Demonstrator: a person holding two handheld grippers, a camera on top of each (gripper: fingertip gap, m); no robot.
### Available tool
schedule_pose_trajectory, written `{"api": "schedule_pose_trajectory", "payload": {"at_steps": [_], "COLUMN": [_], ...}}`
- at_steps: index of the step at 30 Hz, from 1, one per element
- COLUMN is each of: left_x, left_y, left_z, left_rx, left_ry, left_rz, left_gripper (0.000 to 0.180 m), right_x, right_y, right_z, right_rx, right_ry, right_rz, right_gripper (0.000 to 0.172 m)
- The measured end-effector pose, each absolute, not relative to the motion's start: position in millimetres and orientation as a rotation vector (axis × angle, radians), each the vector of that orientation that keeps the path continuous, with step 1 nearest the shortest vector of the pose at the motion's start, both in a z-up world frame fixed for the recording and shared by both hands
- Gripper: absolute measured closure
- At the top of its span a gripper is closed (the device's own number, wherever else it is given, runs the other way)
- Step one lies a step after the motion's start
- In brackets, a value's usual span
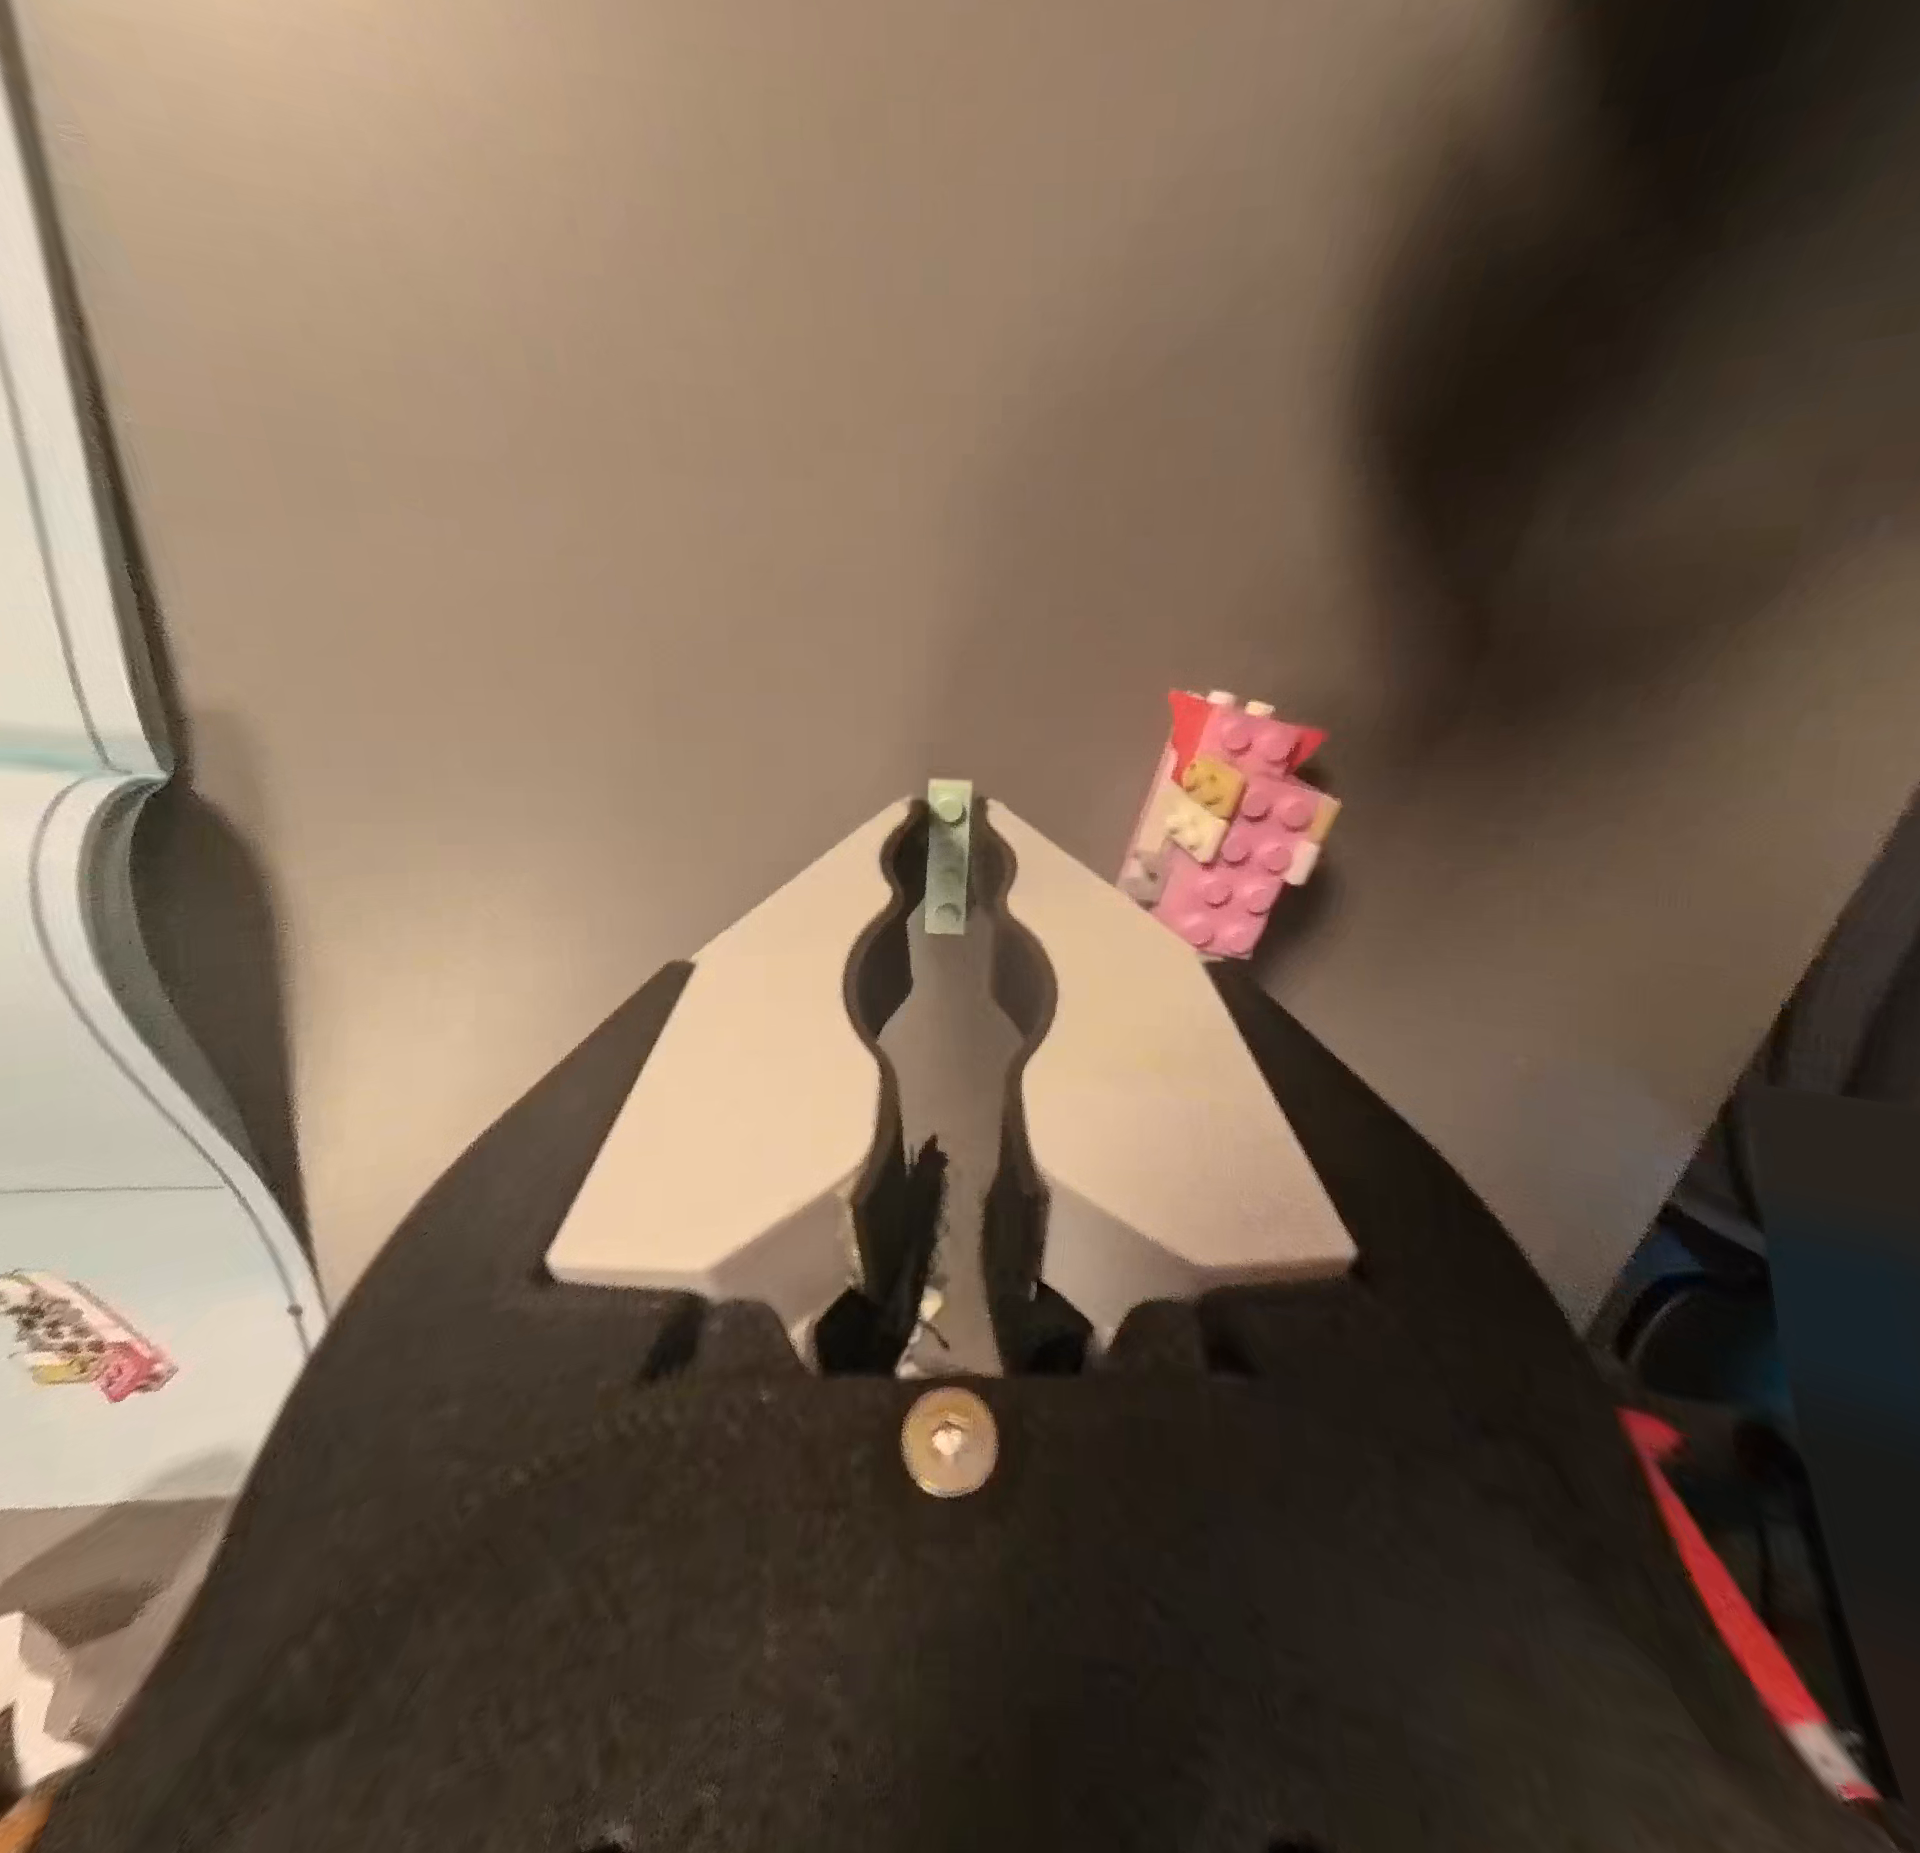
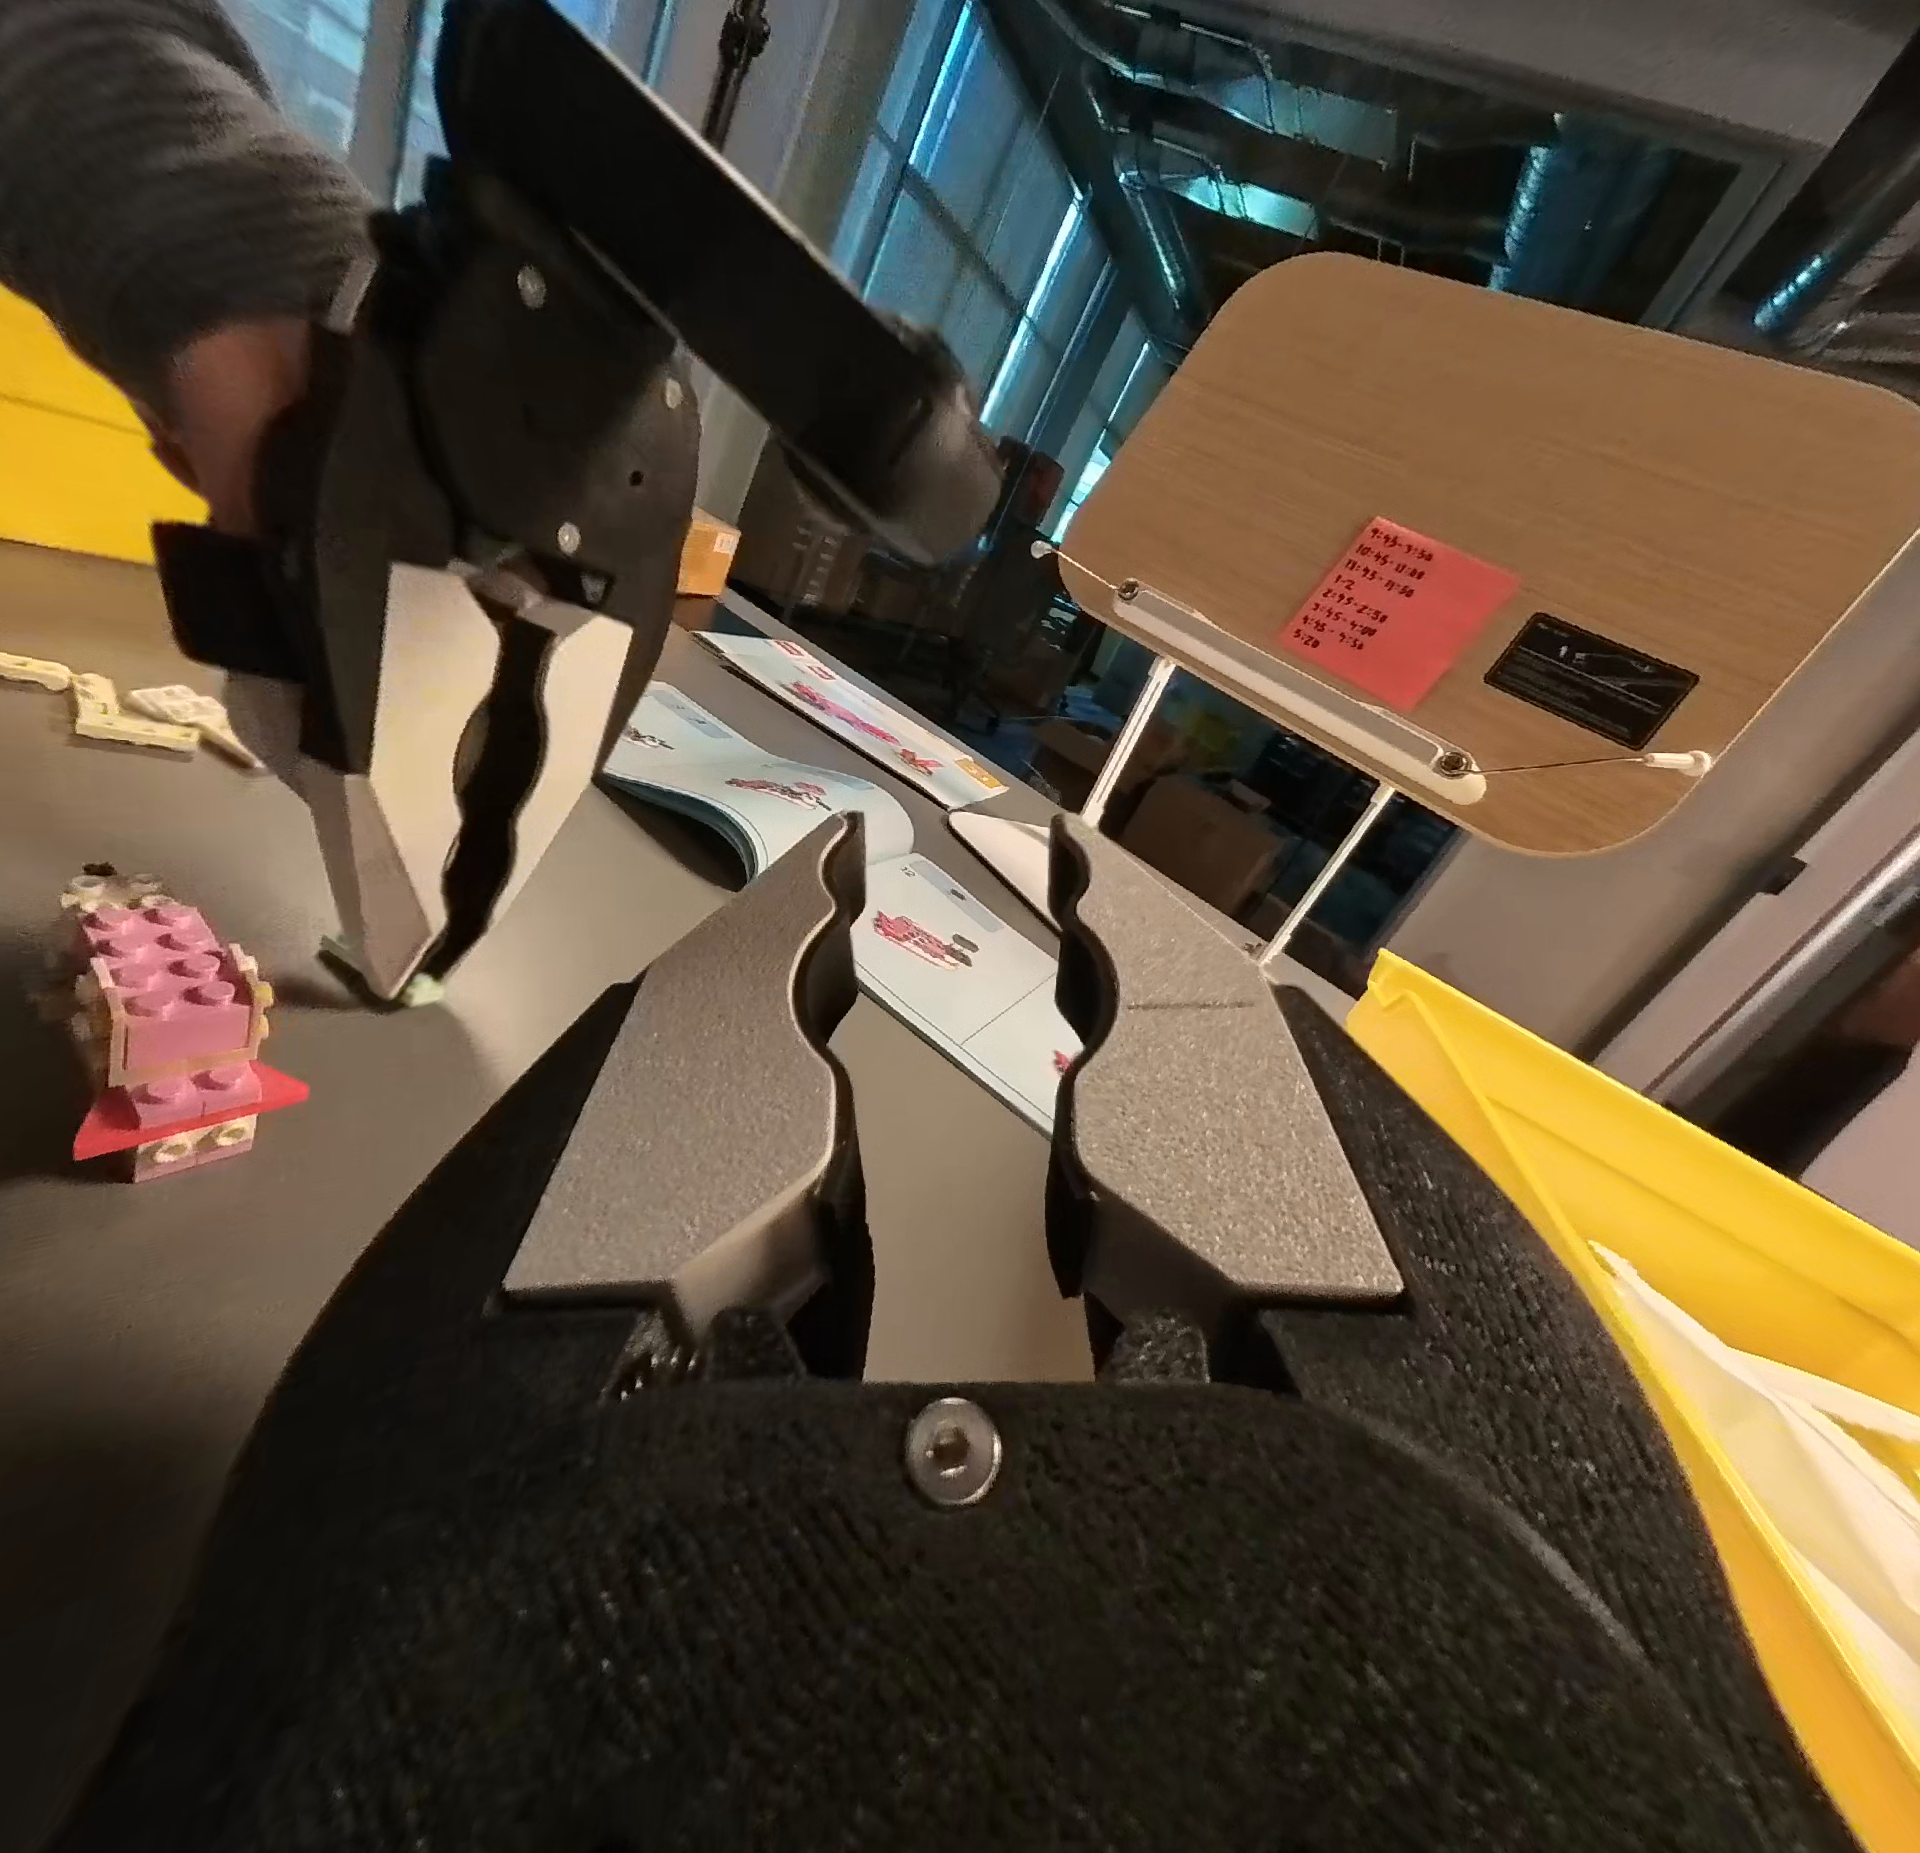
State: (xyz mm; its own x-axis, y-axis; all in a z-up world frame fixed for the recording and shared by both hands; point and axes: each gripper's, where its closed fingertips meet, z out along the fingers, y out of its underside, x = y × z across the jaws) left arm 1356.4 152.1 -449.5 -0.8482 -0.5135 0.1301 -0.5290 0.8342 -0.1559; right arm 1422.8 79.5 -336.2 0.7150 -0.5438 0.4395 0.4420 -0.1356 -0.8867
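The left gripper [image 1: 951, 816] pinched a green plate [image 1: 948, 858] at its jaws' tips near the pink model [image 1: 1226, 837]. So shallow a hold could let it twist loose. The right gripper [image 2: 951, 847] hung spread, holding nothing.

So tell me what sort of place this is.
Probably a workshop or lab bench set up for toy-brick building: a pink brick model on a dark table, open instruction booklets, and exposed ceiling ducts.

An open instruction booklet [image 2: 935, 930] is lying on the dark grey table [image 2: 312, 1284]. Beyond the booklet a wooden board [image 2: 1455, 473] is standing on thin white legs, bearing a red note [image 2: 1397, 608]. Right of the booklet a yellow bin [image 2: 1662, 1232] is sitting.
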Motion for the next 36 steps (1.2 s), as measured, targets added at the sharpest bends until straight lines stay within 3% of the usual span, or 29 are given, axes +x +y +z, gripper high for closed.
{"api": "schedule_pose_trajectory", "payload": {"at_steps": [7,14,20,23,31,36], "left_x": [1359,1370,1342,1314,1310,1309], "left_y": [143,137,160,168,146,138], "left_z": [-451,-429,-369,-397,-427,-439], "left_rx": [0.848,1.012,1.314,1.295,0.972,0.872], "left_ry": [-2.914,-2.894,-2.433,-2.432,-2.697,-2.823], "left_rz": [0.328,0.702,1.708,1.699,1.553,1.451], "left_gripper": [0.173,0.125,0.108,0.098,0.109,0.121], "right_x": [1419,1420,1406,1402,1363,1360], "right_y": [85,86,97,107,146,156], "right_z": [-340,-344,-349,-360,-420,-442], "right_rx": [-1.505,-1.528,-1.556,-1.639,-2.036,-2.177], "right_ry": [0.054,0.058,-0.019,-0.058,-0.342,-0.402], "right_rz": [-0.834,-0.831,-0.697,-0.587,-0.002,0.15], "right_gripper": [0.139,0.14,0.144,0.151,0.143,0.146]}}
